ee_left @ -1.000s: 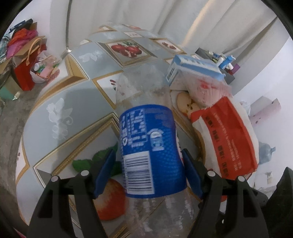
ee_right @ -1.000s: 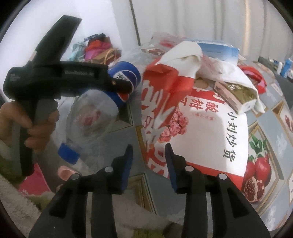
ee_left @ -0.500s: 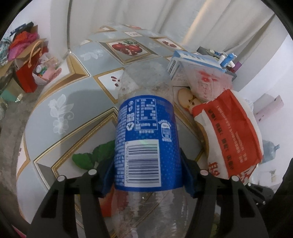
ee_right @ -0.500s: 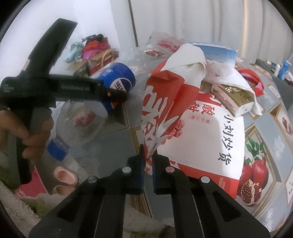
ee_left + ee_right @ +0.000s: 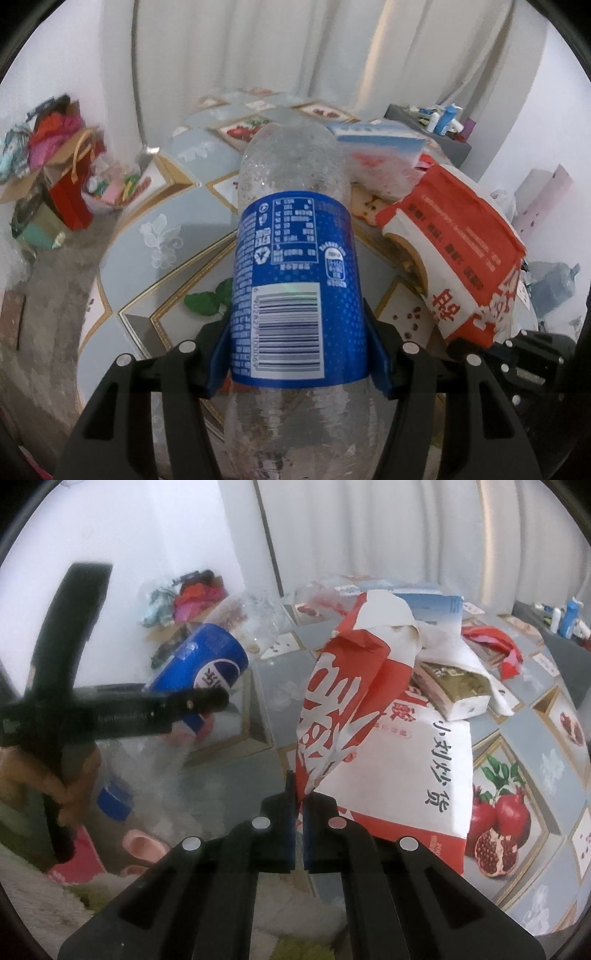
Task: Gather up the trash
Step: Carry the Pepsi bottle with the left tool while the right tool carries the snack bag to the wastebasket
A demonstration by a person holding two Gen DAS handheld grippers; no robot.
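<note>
A clear plastic bottle (image 5: pixel 291 229) with a blue label sits lengthwise between the blue pads of my left gripper (image 5: pixel 295 354), which is shut on it above the table. From the right wrist view the same bottle (image 5: pixel 207 661) shows at the left in the black left gripper (image 5: pixel 207 701), with a person's hand (image 5: pixel 44 775) on the handle. My right gripper (image 5: pixel 300 801) is shut on the near edge of a red-and-white paper snack bag (image 5: pixel 388 746). That bag (image 5: pixel 461 240) lies on the table to the right of the bottle.
The round table (image 5: pixel 147 229) has a grey fruit-patterned cloth. Behind the bag lie a blue-and-white box (image 5: pixel 424 598), a small open carton (image 5: pixel 454 686) and a red wrapper (image 5: pixel 495 642). A red gift bag (image 5: pixel 70 199) and pink slippers (image 5: pixel 144 845) are on the floor.
The right jaws closed from open onto the bag's edge. The left jaws closed on the bottle, and it rose off the table with the gripper.
</note>
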